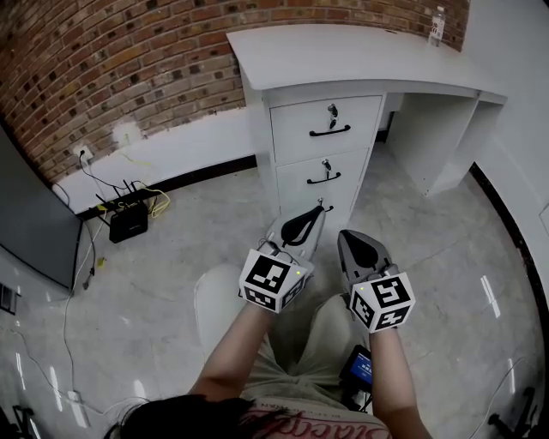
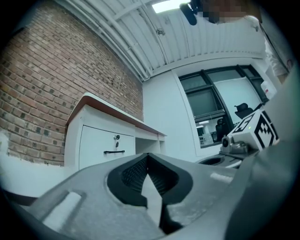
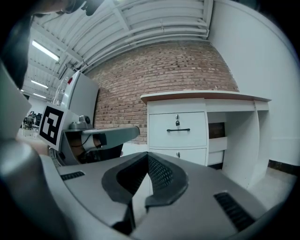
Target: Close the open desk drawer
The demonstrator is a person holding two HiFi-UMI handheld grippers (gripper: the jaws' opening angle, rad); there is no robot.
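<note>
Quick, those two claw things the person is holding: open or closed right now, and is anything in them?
Left gripper: closed, holding nothing.
Right gripper: closed, holding nothing.

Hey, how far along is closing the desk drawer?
Looks done: on the white desk, top drawer and middle drawer sit flush; the lowest drawer is partly hidden. In hand: nothing, left gripper and right gripper shut, empty, apart from the desk. Left: nothing visible.

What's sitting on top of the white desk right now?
A clear bottle stands at the far right corner of the desk; I see nothing else on it in the head view. From both gripper views the top surface is hidden.
</note>
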